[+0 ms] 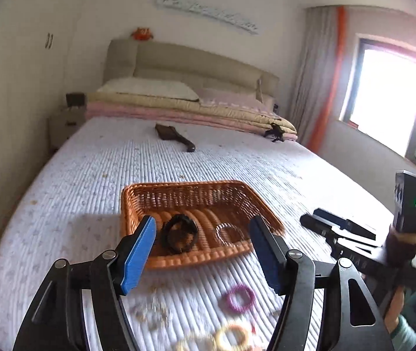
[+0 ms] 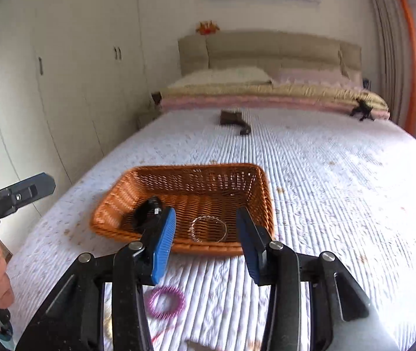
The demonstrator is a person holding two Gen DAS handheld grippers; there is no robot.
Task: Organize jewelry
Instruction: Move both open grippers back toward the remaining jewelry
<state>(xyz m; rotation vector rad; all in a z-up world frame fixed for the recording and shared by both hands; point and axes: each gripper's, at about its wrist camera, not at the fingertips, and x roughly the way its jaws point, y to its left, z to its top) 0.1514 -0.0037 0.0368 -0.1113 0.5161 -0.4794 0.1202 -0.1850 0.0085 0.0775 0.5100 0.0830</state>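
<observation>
Sitting mid-frame on the ribbed quilt [image 1: 91, 175], a woven rectangular basket [image 1: 184, 196] holds a black bracelet [image 1: 180, 233] and a thin silver bangle [image 2: 208, 228]; left gripper [image 1: 205, 254] and right gripper [image 2: 208, 245] gape wide, empty.

A basket [image 2: 184, 181] is set on the bed [image 2: 339, 181]; a watch [image 2: 146, 212] lies in it left of a bracelet [image 2: 208, 228]. A ring [image 2: 165, 301] lies before it.
</observation>
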